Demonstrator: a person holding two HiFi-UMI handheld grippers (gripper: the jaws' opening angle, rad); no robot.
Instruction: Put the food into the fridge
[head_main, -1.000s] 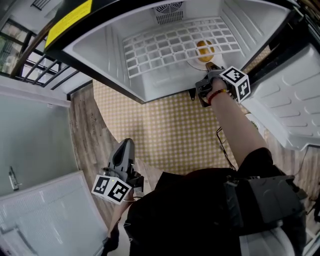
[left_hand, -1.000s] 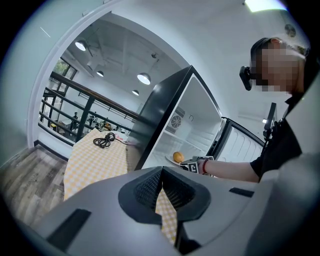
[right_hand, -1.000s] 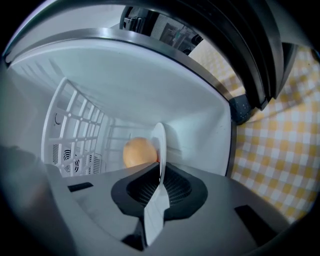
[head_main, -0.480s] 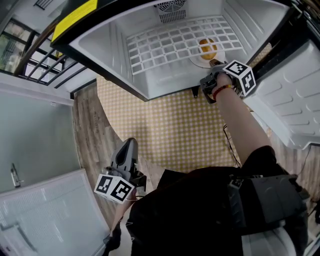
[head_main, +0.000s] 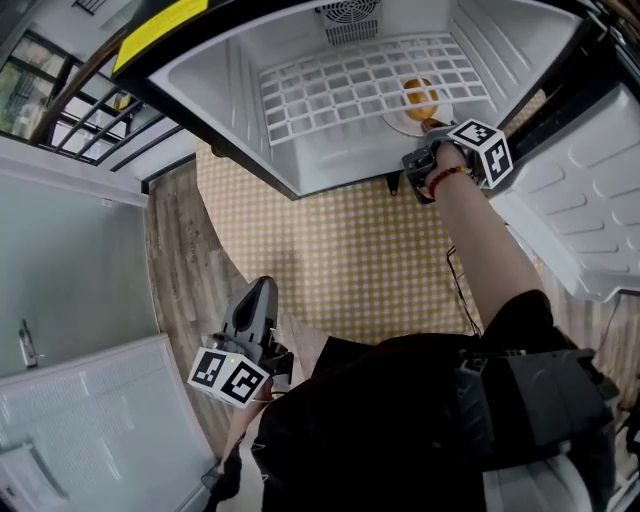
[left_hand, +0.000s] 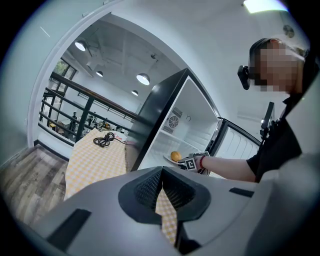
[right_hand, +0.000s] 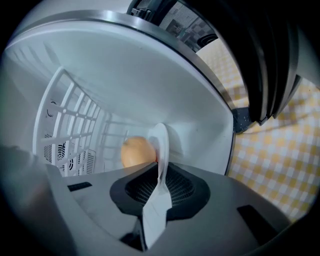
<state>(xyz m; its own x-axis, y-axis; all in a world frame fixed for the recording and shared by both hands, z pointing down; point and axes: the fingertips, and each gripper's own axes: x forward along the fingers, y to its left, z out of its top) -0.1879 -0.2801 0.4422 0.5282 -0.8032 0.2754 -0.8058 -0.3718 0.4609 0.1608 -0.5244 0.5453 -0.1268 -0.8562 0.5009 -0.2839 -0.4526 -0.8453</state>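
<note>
Right tongs (right_hand: 160, 176), just loosening, pinch white plate (right_hand: 161, 142) bearing orange (right_hand: 137, 152); left tongs (left_hand: 161, 176) together.

The left side of the white wire shelf (head_main: 320, 90) in the fridge (head_main: 235, 105) is bare, so there is room to reach in. On the right, a plate (head_main: 395, 122) with round orange food (head_main: 420, 97) is in the way. The open door (head_main: 585, 190) walls off the far right.

Lighting: bright and even, from ceiling lamps (left_hand: 143, 78) left of the fridge (left_hand: 192, 125). The white fridge interior shows mild glare. Both gripper views bend strongly, with dark corners and soft foreground. Head view is sharp.
</note>
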